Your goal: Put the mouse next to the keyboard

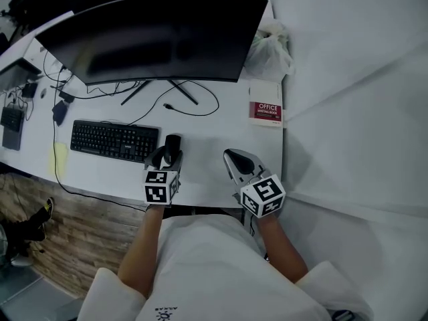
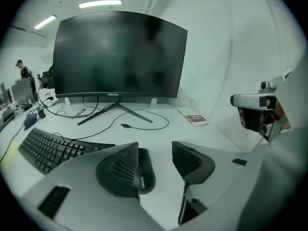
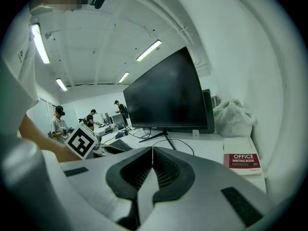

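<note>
- The mouse [image 2: 144,176] lies flat on the desk [image 1: 207,136], just to the right of the keyboard's [image 1: 115,140] right end. That is the place the task asks for, so the placing itself looks done.
- The left gripper [image 2: 155,159] is over the mouse's near end with its jaws spread. The left jaw partly covers the mouse, the right jaw stands clear of it with bare desk in the gap, and neither pad presses on it. The mouse rests on the desk under its own weight, not in a grip.
- Spread jaws suit a release here: with no pad bearing on it, the mouse is unlikely to be dragged out of place if the gripper draws back towards the near edge.
- The right gripper [image 3: 152,165] is over the near right part of the desk, well apart from the mouse, with its jaws pressed together on nothing. It appears to be kept aside so the left gripper has room.
- The monitor [image 1: 160,35] and a loose cable [image 1: 194,102] sit farther back, and a book [image 1: 265,105] lies at the far right. None of them crowds the mouse.
</note>
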`<state>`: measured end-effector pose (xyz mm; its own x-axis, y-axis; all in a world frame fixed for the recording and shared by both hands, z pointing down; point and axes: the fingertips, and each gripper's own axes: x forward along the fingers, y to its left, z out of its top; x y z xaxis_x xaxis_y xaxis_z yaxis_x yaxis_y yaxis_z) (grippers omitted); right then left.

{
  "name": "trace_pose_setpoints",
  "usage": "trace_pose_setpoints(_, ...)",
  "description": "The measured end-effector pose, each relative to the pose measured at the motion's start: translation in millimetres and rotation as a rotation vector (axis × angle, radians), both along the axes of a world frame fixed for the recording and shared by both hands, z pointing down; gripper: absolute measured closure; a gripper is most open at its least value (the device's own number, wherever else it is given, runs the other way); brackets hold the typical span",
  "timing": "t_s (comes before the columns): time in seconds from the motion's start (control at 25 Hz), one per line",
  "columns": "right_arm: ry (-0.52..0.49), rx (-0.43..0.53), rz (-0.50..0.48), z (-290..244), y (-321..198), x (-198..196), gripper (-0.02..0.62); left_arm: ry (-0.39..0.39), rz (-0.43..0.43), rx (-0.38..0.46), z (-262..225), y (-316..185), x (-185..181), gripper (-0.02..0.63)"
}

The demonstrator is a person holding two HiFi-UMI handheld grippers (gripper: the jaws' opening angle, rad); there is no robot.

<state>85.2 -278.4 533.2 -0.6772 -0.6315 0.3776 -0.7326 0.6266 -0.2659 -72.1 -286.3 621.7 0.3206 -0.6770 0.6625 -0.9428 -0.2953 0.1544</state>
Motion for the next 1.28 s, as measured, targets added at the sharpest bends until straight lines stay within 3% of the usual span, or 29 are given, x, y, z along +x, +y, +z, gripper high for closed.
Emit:
trace_pose_setpoints(0.56, 0.002, 0.045, 0.065, -19.3, 17.5, -19.1, 0.577, 0.085, 0.039, 0.13, -59.4, 15.1, -22.6, 0.497)
trace_pose_setpoints(1.28, -0.014, 0.128, 0.213, -62.5, 81.1, -60.4, 0.577, 0.124, 0.087, 0.239, -109.7, 65.2, -102.4, 0.567)
